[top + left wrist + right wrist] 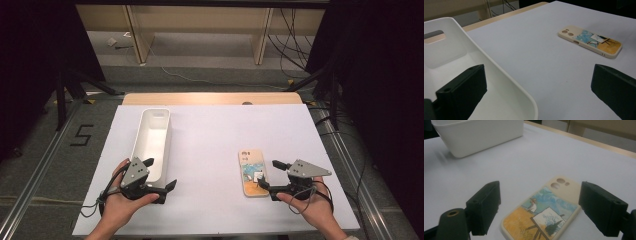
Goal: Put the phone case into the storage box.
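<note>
A long white bin [152, 140] stands empty on the left of the white table cover [215, 130]. On the right lies a cream phone case [253, 172] printed with a painter at an easel. My left gripper [161, 173] is open at the bin's near end. In the left gripper view one jaw hangs inside the bin [454, 50] and the other over the table, with the near corner between them; the gripper [536, 96] presses on nothing. My right gripper [270, 175] is open beside the case's near end. Its jaws straddle the phone case [549, 207] without squeezing it, and the gripper [539, 212] sits low over it.
A wooden strip [210, 98] borders the table's far side. Beyond it are shelving legs and loose cables [292, 50] on the floor. A tape mark shaped like a 5 [81, 135] lies on the floor at the left. Metal rails run along both sides.
</note>
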{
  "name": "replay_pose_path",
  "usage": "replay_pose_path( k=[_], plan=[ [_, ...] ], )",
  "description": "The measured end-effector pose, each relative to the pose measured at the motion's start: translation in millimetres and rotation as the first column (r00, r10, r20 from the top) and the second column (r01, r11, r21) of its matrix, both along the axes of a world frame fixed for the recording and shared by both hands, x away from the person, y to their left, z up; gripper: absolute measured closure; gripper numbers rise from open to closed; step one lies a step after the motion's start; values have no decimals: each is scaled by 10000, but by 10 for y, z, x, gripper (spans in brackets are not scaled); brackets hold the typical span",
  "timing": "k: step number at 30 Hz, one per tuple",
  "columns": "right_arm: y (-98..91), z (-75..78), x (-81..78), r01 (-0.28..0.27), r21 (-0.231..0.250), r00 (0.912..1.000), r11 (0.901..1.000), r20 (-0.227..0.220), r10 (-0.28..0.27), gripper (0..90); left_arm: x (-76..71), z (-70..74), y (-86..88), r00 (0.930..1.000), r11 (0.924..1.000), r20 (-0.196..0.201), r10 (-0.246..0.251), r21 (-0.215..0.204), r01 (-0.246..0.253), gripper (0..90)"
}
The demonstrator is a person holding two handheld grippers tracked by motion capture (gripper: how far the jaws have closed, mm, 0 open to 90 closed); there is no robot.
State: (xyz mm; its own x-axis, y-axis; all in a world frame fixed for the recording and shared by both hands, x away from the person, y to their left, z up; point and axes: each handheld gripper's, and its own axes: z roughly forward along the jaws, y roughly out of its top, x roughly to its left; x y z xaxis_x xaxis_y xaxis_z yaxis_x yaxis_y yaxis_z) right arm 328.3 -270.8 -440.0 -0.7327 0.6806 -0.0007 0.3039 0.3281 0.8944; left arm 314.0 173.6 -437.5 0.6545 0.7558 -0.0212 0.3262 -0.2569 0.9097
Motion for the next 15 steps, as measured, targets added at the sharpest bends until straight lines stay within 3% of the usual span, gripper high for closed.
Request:
replay_pose_path(
  k=[7,10,13,15],
  plan=[
    [7,2,-4,-29,-75,10000,10000,-26,28,241,2,8,10,9999,9999,83,104,-64,-103,0],
    [17,15,3,-62,-190,10000,9998,39,62,391,3,6,19,9999,9998,71,149,-92,-148,0],
    [61,30,34,-330,-541,9994,9980,51,334,671,6,5,19,9999,9999,76,141,-102,-140,0],
    [123,29,73,-746,-855,9970,9935,-248,728,811,5,3,12,9999,9999,63,121,-90,-120,3]
  ],
)
